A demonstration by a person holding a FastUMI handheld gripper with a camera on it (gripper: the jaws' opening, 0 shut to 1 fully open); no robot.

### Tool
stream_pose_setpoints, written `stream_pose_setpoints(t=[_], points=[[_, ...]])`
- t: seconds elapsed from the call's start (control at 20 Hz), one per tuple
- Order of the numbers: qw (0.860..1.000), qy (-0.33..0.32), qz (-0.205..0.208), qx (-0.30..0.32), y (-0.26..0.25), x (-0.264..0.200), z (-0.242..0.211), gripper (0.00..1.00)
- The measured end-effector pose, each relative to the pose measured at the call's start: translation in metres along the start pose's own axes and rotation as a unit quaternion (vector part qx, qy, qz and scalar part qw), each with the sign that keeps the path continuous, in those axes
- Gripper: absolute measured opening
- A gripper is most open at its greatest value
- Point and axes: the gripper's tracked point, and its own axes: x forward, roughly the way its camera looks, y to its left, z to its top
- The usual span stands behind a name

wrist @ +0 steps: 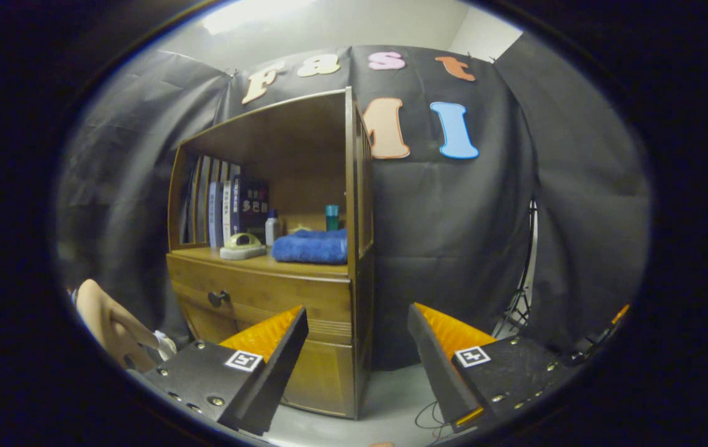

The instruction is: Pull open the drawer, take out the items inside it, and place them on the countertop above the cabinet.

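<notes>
A wooden cabinet [329,298] stands ahead and left of my fingers. Its drawer [267,292] is closed, with a dark round knob [217,298] on its front, beyond and left of the left finger [279,335]. Above the drawer, the countertop [279,263] carries a folded blue towel [310,246], a pale green and white device [242,245], a small white bottle [272,227] and a teal-capped bottle [331,217]. My gripper [357,316] is open, held back from the cabinet with nothing between its fingers. The drawer's contents are hidden.
Books [223,208] stand upright at the back left of the shelf space. A person's hand [108,323] shows low, left of the left finger. A stand's metal legs [525,292] rise beyond the right finger. Pale floor [391,397] lies below the cabinet.
</notes>
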Motion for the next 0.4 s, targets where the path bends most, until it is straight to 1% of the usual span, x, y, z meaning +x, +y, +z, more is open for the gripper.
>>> stream_pose_setpoints(t=[0.4], points=[[0.999,0.039,-0.022,-0.013,-0.008,-0.014,-0.027,0.97]])
